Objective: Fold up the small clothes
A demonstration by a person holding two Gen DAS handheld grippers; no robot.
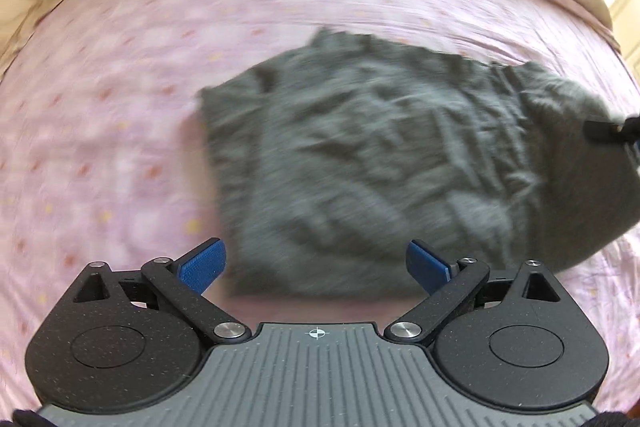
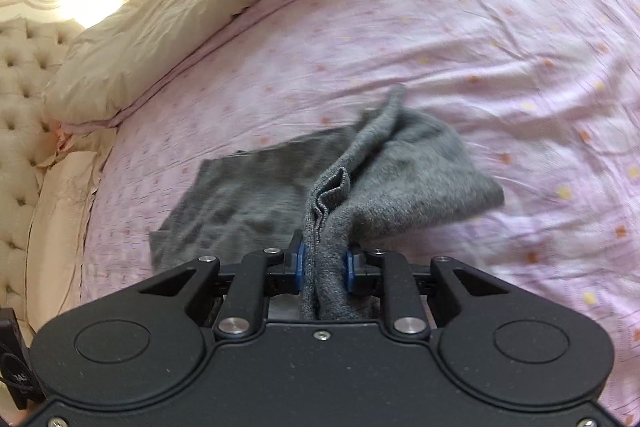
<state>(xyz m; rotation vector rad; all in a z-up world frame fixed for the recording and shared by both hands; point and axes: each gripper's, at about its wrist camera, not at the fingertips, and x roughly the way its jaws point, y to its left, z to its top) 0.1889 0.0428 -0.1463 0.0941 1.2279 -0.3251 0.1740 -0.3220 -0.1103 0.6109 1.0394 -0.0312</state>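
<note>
Left gripper [image 1: 316,267] hovers spread wide and empty over the near edge of the grey knit garment [image 1: 360,155], which lies mid-bed. Right gripper [image 2: 324,263] is clamped on a bunched, lifted edge; that thick wad could slip or drag the flat part askew. Pink dotted sheet [image 2: 480,47], cream duvet [image 2: 200,7], tufted headboard [image 2: 20,87].

The knit garment [image 2: 400,163] ahead of the right claw [image 2: 325,265] is plain grey. The bed sheet [image 2: 480,39] under it is pale pink, dotted with small orange and yellow marks. The duvet [image 2: 180,27] beyond is cream. Both claws are black with blue pads [image 1: 202,265].
</note>
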